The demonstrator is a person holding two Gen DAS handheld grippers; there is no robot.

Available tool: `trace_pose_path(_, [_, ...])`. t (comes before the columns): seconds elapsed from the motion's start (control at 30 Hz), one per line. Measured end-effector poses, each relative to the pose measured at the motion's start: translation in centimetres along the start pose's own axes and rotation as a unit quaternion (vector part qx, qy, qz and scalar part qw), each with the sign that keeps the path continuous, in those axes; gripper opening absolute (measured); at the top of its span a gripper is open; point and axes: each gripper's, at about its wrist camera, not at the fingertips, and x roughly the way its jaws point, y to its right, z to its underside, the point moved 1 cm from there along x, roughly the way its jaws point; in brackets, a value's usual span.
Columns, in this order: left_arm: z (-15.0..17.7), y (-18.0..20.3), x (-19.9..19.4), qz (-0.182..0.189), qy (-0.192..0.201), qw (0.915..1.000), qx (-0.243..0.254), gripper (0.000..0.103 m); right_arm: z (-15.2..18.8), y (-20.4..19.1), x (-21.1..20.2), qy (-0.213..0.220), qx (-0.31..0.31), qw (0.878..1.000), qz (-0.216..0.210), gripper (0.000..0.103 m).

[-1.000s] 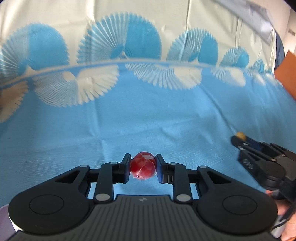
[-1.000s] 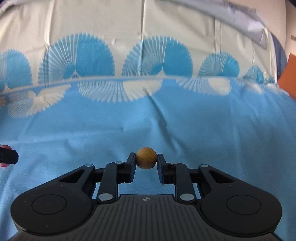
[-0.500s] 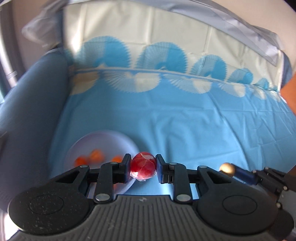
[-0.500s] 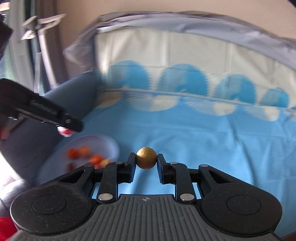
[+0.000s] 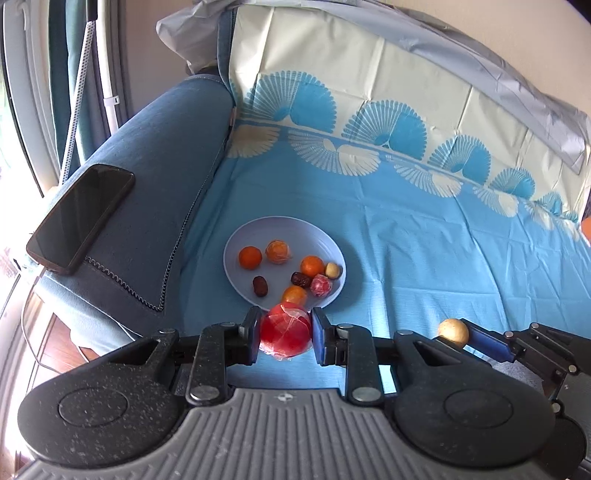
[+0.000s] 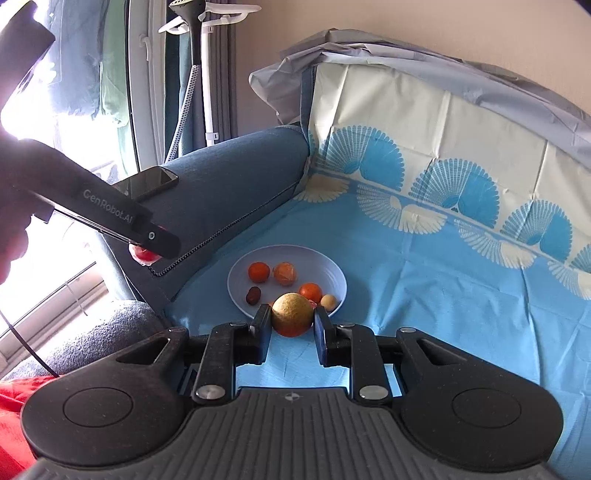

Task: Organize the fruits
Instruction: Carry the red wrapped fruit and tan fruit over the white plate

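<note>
Left gripper (image 5: 285, 335), matte black, clamps a glossy red plastic-wrapped ball (image 5: 285, 334); right gripper (image 6: 291, 320) clamps a round, dull tan fruit (image 6: 291, 314). Both held above the smooth lavender plate (image 5: 236, 254) of oranges on blue fan-print cloth (image 5: 424, 251). Casing reads "GenRobot.AI".

At your ten o'clock a blue sofa armrest (image 5: 159, 177) carries a dark phone (image 5: 79, 218). A fan-patterned blue sheet (image 5: 424, 240) drapes seat and backrest. Bright window light (image 6: 70, 122) floods from nine; beige wall (image 6: 443, 33) at twelve.
</note>
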Motion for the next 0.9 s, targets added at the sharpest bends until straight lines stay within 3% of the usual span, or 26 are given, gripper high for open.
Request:
trace_pose_path(0.57, [-0.1,0.0,0.4,0.000,0.002,1.0000,0.002,0.031,0.2,-0.8,-0.6,0.000,-0.011,1.000,0.012,0.025])
trace_pose_path(0.9, [-1.4,0.0,2.6,0.003,-0.010,0.9999,0.004,0.031,-0.1,-0.2,1.6,-0.017,-0.002,1.000,0.014,0.025])
